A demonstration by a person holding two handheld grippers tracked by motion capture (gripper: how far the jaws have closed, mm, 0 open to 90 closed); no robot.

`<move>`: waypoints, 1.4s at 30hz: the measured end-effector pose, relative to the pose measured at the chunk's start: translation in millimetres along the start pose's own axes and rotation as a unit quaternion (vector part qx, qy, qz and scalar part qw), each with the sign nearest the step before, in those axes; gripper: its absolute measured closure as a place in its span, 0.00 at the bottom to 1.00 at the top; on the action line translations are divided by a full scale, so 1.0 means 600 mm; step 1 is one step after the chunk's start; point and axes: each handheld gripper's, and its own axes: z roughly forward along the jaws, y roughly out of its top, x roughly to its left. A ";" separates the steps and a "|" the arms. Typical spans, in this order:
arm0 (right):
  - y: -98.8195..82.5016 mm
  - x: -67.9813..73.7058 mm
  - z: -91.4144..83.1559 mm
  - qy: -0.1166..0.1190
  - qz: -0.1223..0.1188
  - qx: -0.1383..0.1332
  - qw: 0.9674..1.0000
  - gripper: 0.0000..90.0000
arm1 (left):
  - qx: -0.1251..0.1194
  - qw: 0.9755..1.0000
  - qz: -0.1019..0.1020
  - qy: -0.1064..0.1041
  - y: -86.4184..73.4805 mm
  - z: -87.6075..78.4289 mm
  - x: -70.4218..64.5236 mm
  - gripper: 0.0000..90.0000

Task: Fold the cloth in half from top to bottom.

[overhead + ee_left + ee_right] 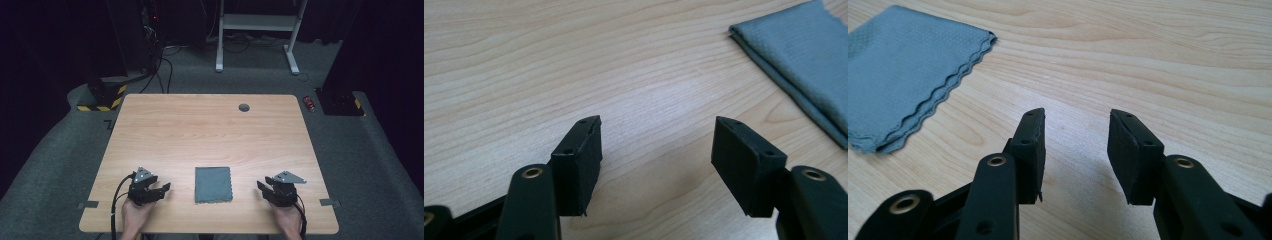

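A folded grey-blue cloth (213, 184) lies flat on the wooden table (210, 130) near its front edge, between my two grippers. My left gripper (165, 189) rests on the table to the cloth's left, jaws open and empty. In the left gripper view the left gripper (658, 142) points past the cloth (804, 55), which lies at the upper right. My right gripper (261, 188) rests to the cloth's right, open with nothing between its pads. In the right gripper view the right gripper (1075, 135) has the cloth (903, 70), with its wavy edge, at the upper left.
A small round grommet hole (244, 107) sits near the table's far edge. Tape marks (88, 204) lie at the front corners. Beyond the table stand a white desk frame (257, 30) and dark equipment on grey carpet.
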 end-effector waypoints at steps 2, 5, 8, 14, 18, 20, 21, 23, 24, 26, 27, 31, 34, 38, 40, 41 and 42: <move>-0.002 -0.001 0.001 -0.003 0.000 0.002 1.000 0.65 | 0.002 1.000 0.007 0.011 -0.003 0.001 0.000 0.41; -0.005 -0.003 0.003 -0.008 -0.003 0.004 1.000 0.65 | 0.001 1.000 0.014 0.022 -0.005 0.001 -0.002 0.42; -0.007 -0.005 0.004 -0.014 -0.002 0.007 1.000 0.65 | 0.000 0.999 0.016 0.027 -0.005 0.001 -0.001 0.42; -0.012 -0.009 0.005 -0.022 -0.002 0.010 1.000 0.65 | -0.003 0.999 0.016 0.035 -0.006 0.001 0.003 0.42; -0.013 -0.011 0.005 -0.027 -0.006 0.010 1.000 0.65 | -0.004 0.999 0.014 0.037 -0.006 0.001 0.004 0.42; -0.013 -0.012 0.006 -0.028 -0.009 0.011 1.000 0.65 | -0.003 0.999 0.014 0.040 -0.006 0.001 0.004 0.41; -0.013 -0.012 0.006 -0.029 -0.010 0.011 0.999 0.64 | -0.003 0.999 0.013 0.042 -0.006 0.001 0.004 0.41; -0.013 -0.011 0.006 -0.032 -0.009 0.013 0.999 0.64 | -0.004 0.999 0.012 0.044 -0.006 0.001 0.005 0.41; -0.013 -0.011 0.006 -0.034 -0.010 0.014 0.999 0.64 | -0.004 0.999 0.013 0.044 -0.006 0.002 0.005 0.41; -0.013 -0.012 0.006 -0.034 -0.012 0.016 0.999 0.63 | -0.006 0.999 0.015 0.046 -0.007 0.002 0.005 0.41; -0.013 -0.012 0.006 -0.035 -0.012 0.016 0.999 0.63 | -0.007 0.999 0.015 0.047 -0.007 0.002 0.005 0.40; -0.012 -0.010 0.007 -0.038 -0.021 0.018 0.999 0.60 | -0.011 0.998 0.026 0.055 -0.010 0.004 0.001 0.39; -0.012 -0.008 0.008 -0.041 -0.022 0.020 0.999 0.57 | -0.015 0.998 0.031 0.060 -0.013 0.005 -0.001 0.38; -0.012 -0.008 0.008 -0.042 -0.022 0.021 0.999 0.55 | -0.014 0.998 0.031 0.059 -0.012 0.005 -0.001 0.37; -0.012 -0.008 0.009 -0.042 -0.024 0.021 0.999 0.51 | -0.014 0.998 0.031 0.058 -0.013 0.006 -0.002 0.36; -0.012 -0.008 0.009 -0.039 -0.023 0.022 0.999 0.50 | -0.013 0.998 0.031 0.057 -0.013 0.006 -0.002 0.35; -0.012 -0.007 0.009 -0.039 -0.023 0.022 0.999 0.49 | -0.013 0.998 0.032 0.057 -0.012 0.006 -0.002 0.34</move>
